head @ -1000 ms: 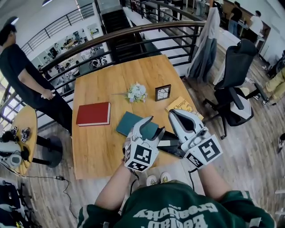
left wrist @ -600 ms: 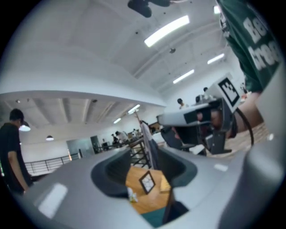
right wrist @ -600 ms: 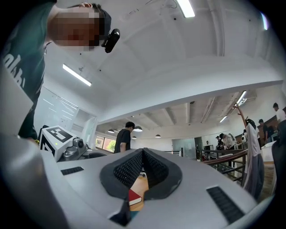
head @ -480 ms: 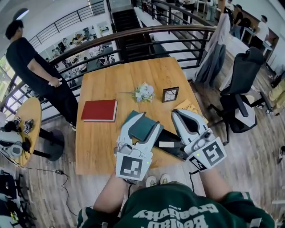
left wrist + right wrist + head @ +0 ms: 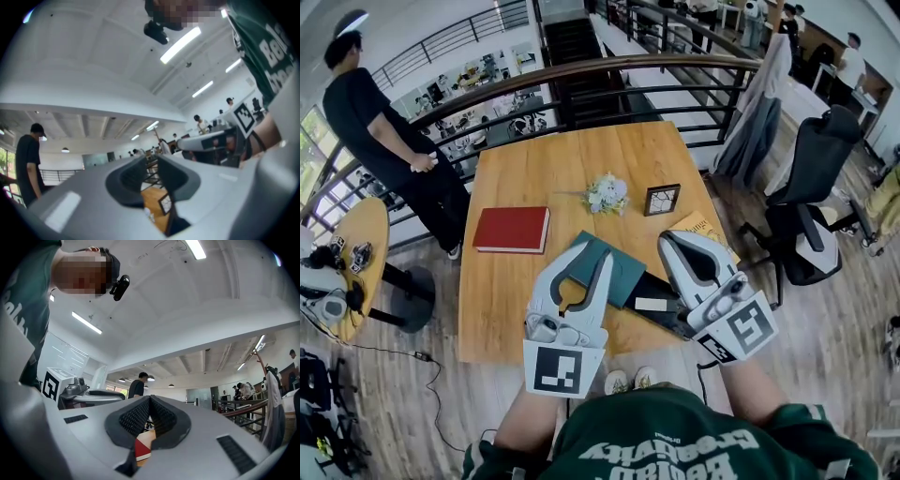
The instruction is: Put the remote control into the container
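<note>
Remote control (image 5: pixel 664 307), black, on table (image 5: pixel 502 309) at 6 o'clock of picture frame (image 5: pixel 661 199), left tongs (image 5: pixel 586 258) narrow, just closing, empty, right tongs (image 5: pixel 673 242) pressed together, empty

The left claw (image 5: pixel 588 255) has risen and tilted up — jaws closing (nothing between them).

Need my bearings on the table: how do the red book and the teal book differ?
The red book lies by the left edge of the wooden table, roughly square with it; the teal book lies nearer the middle, turned at an angle. The red book shows whole; the teal book is partly covered. Both lie flat and closed on the table.
</note>
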### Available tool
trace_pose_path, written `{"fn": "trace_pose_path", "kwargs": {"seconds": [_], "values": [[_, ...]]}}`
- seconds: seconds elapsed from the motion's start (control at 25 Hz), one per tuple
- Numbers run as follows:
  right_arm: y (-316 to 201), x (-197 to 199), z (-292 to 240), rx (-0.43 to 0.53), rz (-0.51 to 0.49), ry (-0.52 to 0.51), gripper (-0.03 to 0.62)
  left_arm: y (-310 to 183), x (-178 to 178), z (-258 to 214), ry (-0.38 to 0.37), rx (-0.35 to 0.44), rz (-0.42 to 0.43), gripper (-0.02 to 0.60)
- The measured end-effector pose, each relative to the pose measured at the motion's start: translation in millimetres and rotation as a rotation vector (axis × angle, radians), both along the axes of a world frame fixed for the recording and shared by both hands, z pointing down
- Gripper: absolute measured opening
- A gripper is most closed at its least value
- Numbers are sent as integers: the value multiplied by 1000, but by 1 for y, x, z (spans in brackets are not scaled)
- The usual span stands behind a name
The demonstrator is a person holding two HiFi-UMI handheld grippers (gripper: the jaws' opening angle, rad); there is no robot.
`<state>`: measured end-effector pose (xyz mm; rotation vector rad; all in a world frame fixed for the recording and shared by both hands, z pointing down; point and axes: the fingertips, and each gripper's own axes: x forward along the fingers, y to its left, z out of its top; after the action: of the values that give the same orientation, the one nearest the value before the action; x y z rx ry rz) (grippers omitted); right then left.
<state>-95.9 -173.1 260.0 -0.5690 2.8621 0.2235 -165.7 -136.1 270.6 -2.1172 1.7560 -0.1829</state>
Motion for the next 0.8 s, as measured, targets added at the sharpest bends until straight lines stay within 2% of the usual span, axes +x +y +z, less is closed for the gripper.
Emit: {"fn": "trace_pose_path", "kwargs": {"seconds": [0.08,0.12,0.16,0.32,0.52,0.8], "values": [[2,0,-1,4,-10,-2,17,4,-4,-2,14,8,-19,52],[4,-1,-1,6,-14,-2,17,6,-7,-3,24,14,-29,10],[5,-2,-1,6,-17,-2,17,8,-9,-4,36,19,-36,3],[9,-5,0,6,-29,1,17,14,-15,-6,92,40,-52,0],[12,-7,2,12,-39,10,17,17,-19,-7,67,47,-86,-2],[15,-7,2,39,-16,29,17,22,-25,-10,116,60,-97,-2]]}}
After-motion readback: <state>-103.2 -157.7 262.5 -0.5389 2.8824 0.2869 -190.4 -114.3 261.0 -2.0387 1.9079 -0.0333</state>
